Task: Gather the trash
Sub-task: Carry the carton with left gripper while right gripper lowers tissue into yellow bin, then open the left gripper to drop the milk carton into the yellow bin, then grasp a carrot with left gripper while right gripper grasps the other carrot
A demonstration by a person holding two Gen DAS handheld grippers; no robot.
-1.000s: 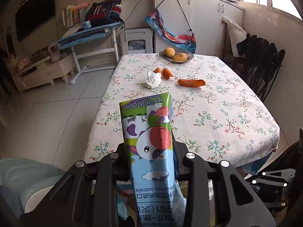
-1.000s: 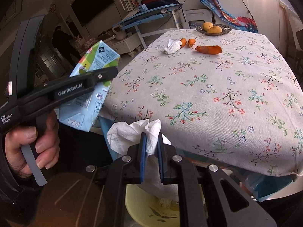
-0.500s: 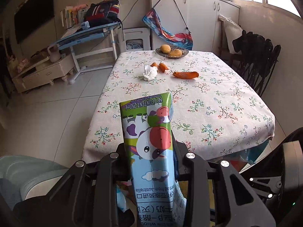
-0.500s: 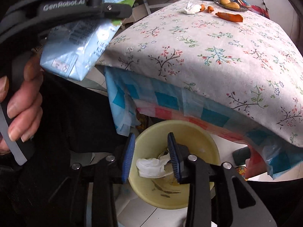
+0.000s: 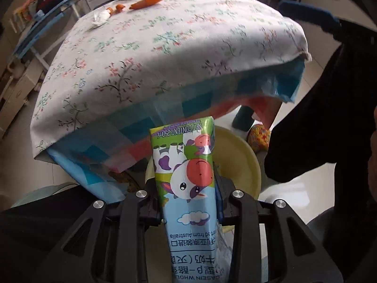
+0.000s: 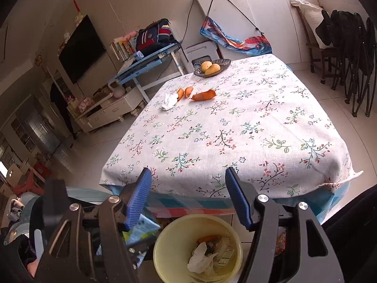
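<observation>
My left gripper [image 5: 187, 202] clamps the milk carton [image 5: 188, 188] directly above the yellow bin [image 5: 242, 162], so it drops straight in. My right gripper [image 6: 187, 198], jaws just widened and empty, hangs over the bin, its tissue [image 6: 200, 257] lying inside.

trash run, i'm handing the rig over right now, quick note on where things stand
Left tool: shut on the cartoon-cow milk carton, above the round yellow plastic bin.
Right tool: open, empty, jaws just opened.
Done: white crumpled tissue lies in the bin.
Left: drop the carton; then fetch the other white tissue and orange peel pieces from the floral tablecloth.
</observation>
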